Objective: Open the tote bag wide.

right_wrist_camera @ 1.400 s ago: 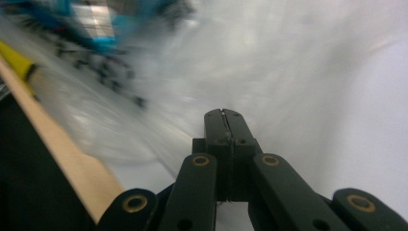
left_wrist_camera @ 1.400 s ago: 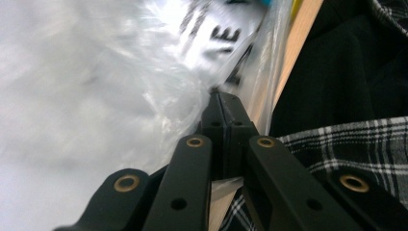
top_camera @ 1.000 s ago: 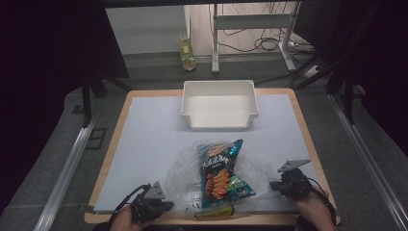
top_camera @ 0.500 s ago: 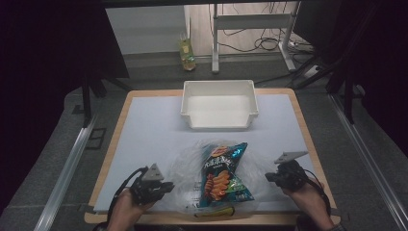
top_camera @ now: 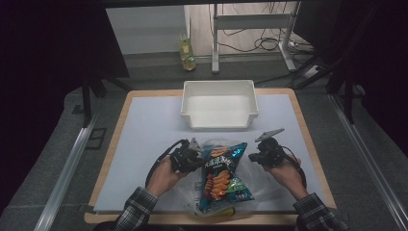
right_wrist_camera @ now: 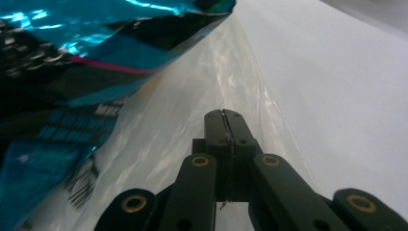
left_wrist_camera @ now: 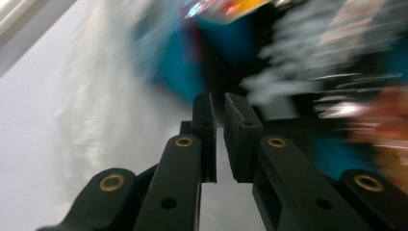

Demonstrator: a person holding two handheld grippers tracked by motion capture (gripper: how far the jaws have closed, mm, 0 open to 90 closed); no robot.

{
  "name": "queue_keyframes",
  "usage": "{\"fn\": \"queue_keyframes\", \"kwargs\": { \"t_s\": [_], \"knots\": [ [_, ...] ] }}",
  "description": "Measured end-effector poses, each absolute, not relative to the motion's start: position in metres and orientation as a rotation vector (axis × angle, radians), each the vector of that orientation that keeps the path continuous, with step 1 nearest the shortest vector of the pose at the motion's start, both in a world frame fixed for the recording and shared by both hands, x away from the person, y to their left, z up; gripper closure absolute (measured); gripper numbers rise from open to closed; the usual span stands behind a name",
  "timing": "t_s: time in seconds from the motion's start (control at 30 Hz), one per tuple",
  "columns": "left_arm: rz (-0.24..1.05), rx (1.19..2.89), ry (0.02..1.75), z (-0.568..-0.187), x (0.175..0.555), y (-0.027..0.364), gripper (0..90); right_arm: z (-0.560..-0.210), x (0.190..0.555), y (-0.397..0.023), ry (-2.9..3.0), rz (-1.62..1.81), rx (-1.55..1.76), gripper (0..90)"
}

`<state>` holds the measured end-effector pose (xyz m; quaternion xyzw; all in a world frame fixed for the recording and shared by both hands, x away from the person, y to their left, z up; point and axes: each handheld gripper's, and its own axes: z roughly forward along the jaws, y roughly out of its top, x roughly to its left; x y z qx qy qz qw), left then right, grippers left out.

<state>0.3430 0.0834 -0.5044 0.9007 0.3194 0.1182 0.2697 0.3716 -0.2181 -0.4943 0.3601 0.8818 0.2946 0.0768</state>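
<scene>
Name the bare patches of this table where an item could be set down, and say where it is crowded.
Free: the mat left of the white bin, and the strip right of it. Crowded: the near middle, where the chip bag in clear plastic lies between both grippers.

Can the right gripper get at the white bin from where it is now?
Probably yes. The right gripper sits beside the chip bag, and the bare table between it and the white bin looks free; its jaws appear shut.

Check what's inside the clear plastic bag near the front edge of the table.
Inside the clear plastic bag lies a blue chip packet, picture side up. A yellowish bit pokes out at its near end; what it is can't be told. Anything beneath the packet is covered.
</scene>
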Motion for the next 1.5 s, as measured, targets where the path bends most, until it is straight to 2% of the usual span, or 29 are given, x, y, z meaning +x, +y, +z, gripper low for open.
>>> {"fn": "queue_keyframes", "kwargs": {
  "t_s": [0.17, 0.3, 0.33, 0.47, 0.57, 0.73, 1.1, 1.5],
  "knots": [
    [0.486, 2.408, 1.004, -0.523, 0.368, 0.097, 84.3, -0.507, 0.38, -0.217, 2.638, 0.847, 1.112, 89.3],
    [0.478, 2.332, 1.064, -0.527, 0.38, 0.117, 89.3, -0.507, 0.381, -0.226, 2.575, 0.754, 1.116, 89.6],
    [0.436, 2.313, 1.08, -0.527, 0.382, 0.12, 89.3, -0.507, 0.381, -0.226, 2.575, 0.754, 1.116, 89.6],
    [0.41, 2.327, 1.015, -0.524, 0.378, 0.118, 87.9, -0.508, 0.381, -0.232, 2.572, 0.776, 1.145, 89.5],
    [0.376, 2.257, 0.96, -0.518, 0.364, 0.118, 87.0, -0.505, 0.377, -0.23, 2.591, 0.779, 1.113, 89.4],
    [0.405, 2.202, 0.89, -0.508, 0.347, 0.123, 84.8, -0.497, 0.368, -0.23, 2.587, 0.898, 1.083, 89.2],
    [0.395, 2.017, 0.886, -0.483, 0.309, 0.151, 69.6, -0.478, 0.346, -0.242, 2.565, 1.053, 1.056, 77.1],
    [0.382, 1.997, 0.915, -0.49, 0.281, 0.163, 39.5, -0.471, 0.326, -0.241, 2.589, 1.041, 1.035, 59.7]
  ]
}}
